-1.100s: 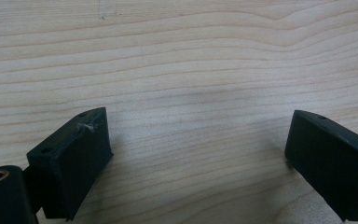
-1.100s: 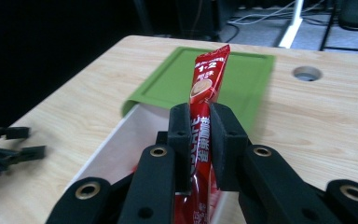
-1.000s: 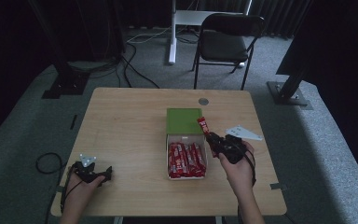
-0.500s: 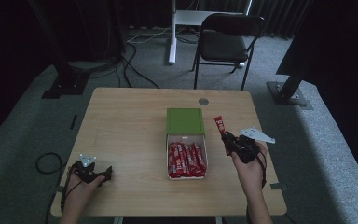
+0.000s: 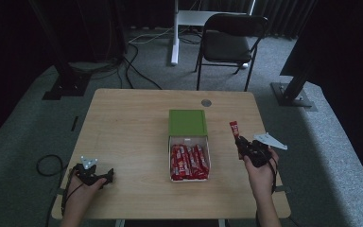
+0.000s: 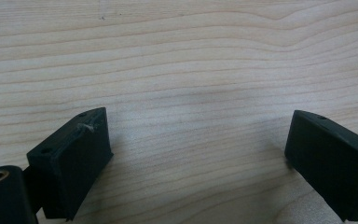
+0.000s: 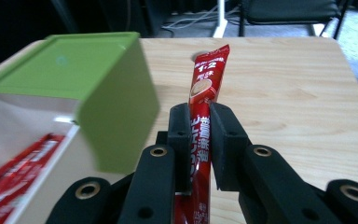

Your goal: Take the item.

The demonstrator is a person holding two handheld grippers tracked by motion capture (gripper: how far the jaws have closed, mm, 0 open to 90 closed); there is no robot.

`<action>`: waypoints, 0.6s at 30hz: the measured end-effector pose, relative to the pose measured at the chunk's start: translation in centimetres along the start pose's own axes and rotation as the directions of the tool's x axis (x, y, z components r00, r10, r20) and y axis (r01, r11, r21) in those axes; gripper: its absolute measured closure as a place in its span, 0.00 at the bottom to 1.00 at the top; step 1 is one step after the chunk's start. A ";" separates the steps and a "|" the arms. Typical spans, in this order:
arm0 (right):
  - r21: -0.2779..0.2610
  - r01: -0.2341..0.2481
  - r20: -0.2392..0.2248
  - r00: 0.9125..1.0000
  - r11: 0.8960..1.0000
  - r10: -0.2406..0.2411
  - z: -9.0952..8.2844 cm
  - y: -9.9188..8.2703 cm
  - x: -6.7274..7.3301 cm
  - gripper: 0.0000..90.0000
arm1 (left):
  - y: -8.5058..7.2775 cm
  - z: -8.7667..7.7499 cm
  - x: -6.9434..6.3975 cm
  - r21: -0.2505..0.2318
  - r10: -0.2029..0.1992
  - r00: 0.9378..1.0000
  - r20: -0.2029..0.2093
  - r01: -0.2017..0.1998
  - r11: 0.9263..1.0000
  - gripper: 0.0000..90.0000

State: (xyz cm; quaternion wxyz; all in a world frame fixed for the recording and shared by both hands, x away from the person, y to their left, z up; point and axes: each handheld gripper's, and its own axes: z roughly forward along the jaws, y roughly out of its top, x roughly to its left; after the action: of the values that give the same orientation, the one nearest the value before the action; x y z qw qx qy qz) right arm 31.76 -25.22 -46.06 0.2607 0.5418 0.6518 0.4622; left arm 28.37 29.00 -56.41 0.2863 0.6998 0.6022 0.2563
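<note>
Right hand-held gripper (image 7: 199,135): clamped on red sachet (image 7: 204,116) | left hand-held gripper (image 6: 196,158): jaws wide, nothing between, over table (image 6: 191,56)

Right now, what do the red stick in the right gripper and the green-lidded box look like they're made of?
The red stick looks like glossy printed foil or plastic film: it is thin, shiny and flattened between the right gripper pads. The box looks like matte card or stiff plastic, I can't tell which; its green lid has flat, dull faces and crisp folded edges.
</note>
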 end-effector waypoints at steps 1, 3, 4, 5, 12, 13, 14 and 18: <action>0.004 -0.003 0.011 1.000 1.000 0.003 0.1 -0.2 -0.3 0.88 | 0.0 0.0 0.0 0.000 0.000 1.000 0.000 0.000 1.000 0.08; 0.006 -0.020 0.029 0.999 1.000 0.020 0.2 -0.7 -1.2 0.88 | 0.0 0.0 0.0 0.000 0.000 1.000 0.000 0.000 1.000 0.08; 0.003 -0.022 0.034 0.999 1.000 0.022 0.3 -0.9 -1.5 0.88 | 0.0 0.0 0.0 0.000 0.000 1.000 0.000 0.000 1.000 0.08; 0.003 -0.026 0.038 0.999 1.000 0.026 0.4 -1.0 -1.8 0.88 | 0.0 0.0 0.0 0.000 0.000 1.000 0.000 0.000 1.000 0.08; 0.005 -0.044 0.076 0.996 0.999 0.043 0.8 -2.0 -3.4 0.88 | 0.0 0.0 0.0 0.000 0.000 1.000 0.000 0.000 1.000 0.08; 0.007 -0.046 0.085 0.995 0.999 0.045 0.8 -2.1 -3.7 0.88 | 0.0 0.0 0.0 0.000 0.000 1.000 0.000 0.000 1.000 0.08; 0.014 -0.046 0.099 0.994 0.999 0.045 0.9 -2.4 -4.1 0.88 | 0.0 0.0 0.0 0.000 0.000 1.000 -0.001 0.000 1.000 0.08; 0.033 -0.064 0.137 0.989 0.997 0.059 1.1 -3.0 -4.9 0.88 | 0.0 0.0 0.0 0.000 0.000 1.000 0.000 0.000 1.000 0.08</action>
State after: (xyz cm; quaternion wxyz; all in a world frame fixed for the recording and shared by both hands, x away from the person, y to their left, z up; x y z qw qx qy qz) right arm 32.67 -29.48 -50.02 0.2800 0.5968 0.6239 0.4197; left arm 28.37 29.00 -56.41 0.2861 0.6998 0.6022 0.2564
